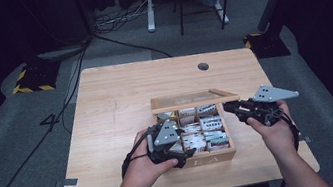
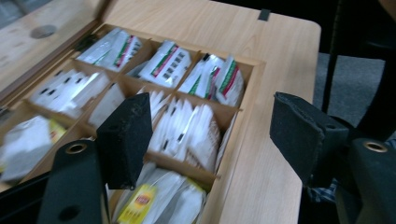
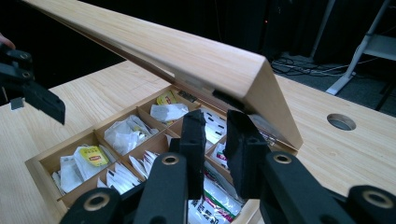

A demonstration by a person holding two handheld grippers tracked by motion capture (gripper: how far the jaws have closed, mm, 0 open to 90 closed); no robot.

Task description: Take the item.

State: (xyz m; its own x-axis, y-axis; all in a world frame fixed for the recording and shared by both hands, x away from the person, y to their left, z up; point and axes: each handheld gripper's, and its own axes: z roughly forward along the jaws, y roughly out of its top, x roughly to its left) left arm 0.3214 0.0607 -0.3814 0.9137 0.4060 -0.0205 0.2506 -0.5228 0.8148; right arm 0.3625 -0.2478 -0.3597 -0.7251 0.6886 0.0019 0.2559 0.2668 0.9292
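Note:
A wooden tea box (image 1: 215,157) with several compartments of tea bags (image 2: 184,128) stands near the table's front edge. Its lid (image 1: 193,100) is half raised, hinged at the back. My left gripper (image 1: 181,160) is at the box's front left corner. In the left gripper view it (image 2: 210,140) is open wide, one jaw over the bags and the other outside the box wall (image 2: 243,121). My right gripper (image 1: 229,107) is at the lid's right end. Its jaws (image 3: 215,135) are nearly together, just beneath the lid's corner (image 3: 261,93), with nothing seen between them.
The box sits on a light wooden table (image 1: 116,111) with a cable hole (image 1: 203,66) at the back. The table's front edge is close behind the person's hands. Cables (image 1: 72,88), a white desk leg (image 1: 149,5) and yellow-black stand bases (image 1: 33,79) are on the floor beyond.

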